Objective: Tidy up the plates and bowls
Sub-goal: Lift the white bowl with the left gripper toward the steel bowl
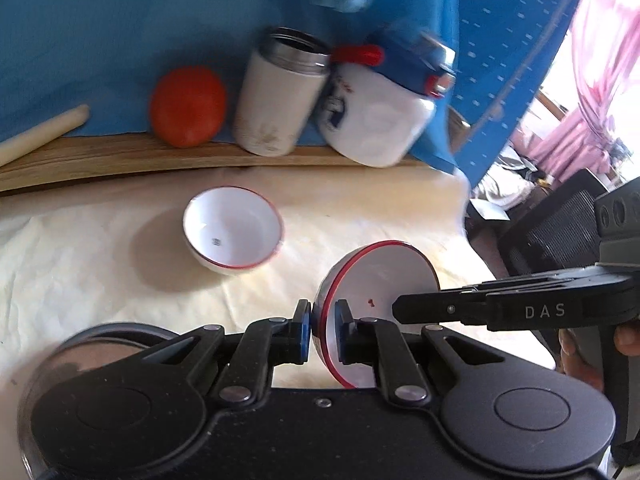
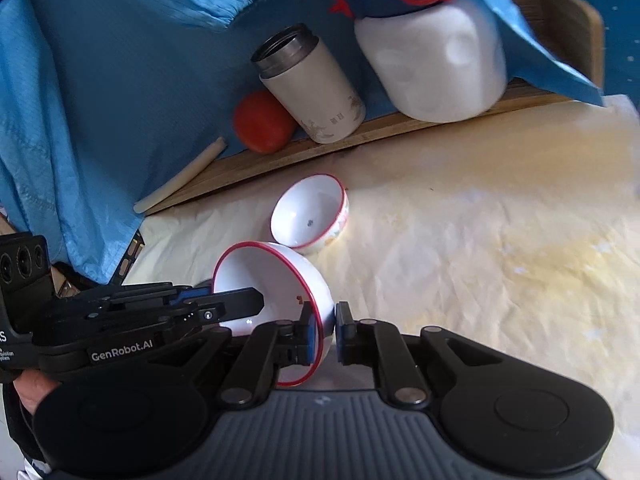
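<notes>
Two hand-held grippers share one white bowl [image 1: 374, 304] with a red rim, lifted clear of the cream cloth [image 1: 100, 264] and tipped steeply on its side, low and centre-right in the left wrist view. The left gripper [image 1: 323, 330] pinches the bowl's wall near the bottom of that view, one pad outside and one inside, jaws nearly together. The right gripper [image 2: 325, 330] does the same at the opposite edge, low centre in its own view, jaws likewise narrow on the wall. The likeliest trouble is a slip: both grips sit on a thin, glossy, curved rim, and if the hands drift apart or twist against each other the bowl could pop free and drop onto the cloth, or onto the second bowl [image 1: 233, 232] standing upright just beyond it, mid-frame. Squeezing harder or pulling unevenly might also chip the rim. A round metal lid or dish [image 1: 92, 354] lies partly hidden under the left gripper at lower left, and could be knocked. The held bowl is smooth and glazed, with a small red speck inside; the second bowl matches it, with a tiny dark mark at its bottom and a faint pattern outside. Along the top, on a wooden ledge [image 1: 120, 156], stand a tomato [image 1: 187, 106], an open flask [image 1: 280, 94] and a white jug [image 1: 376, 116].
</notes>
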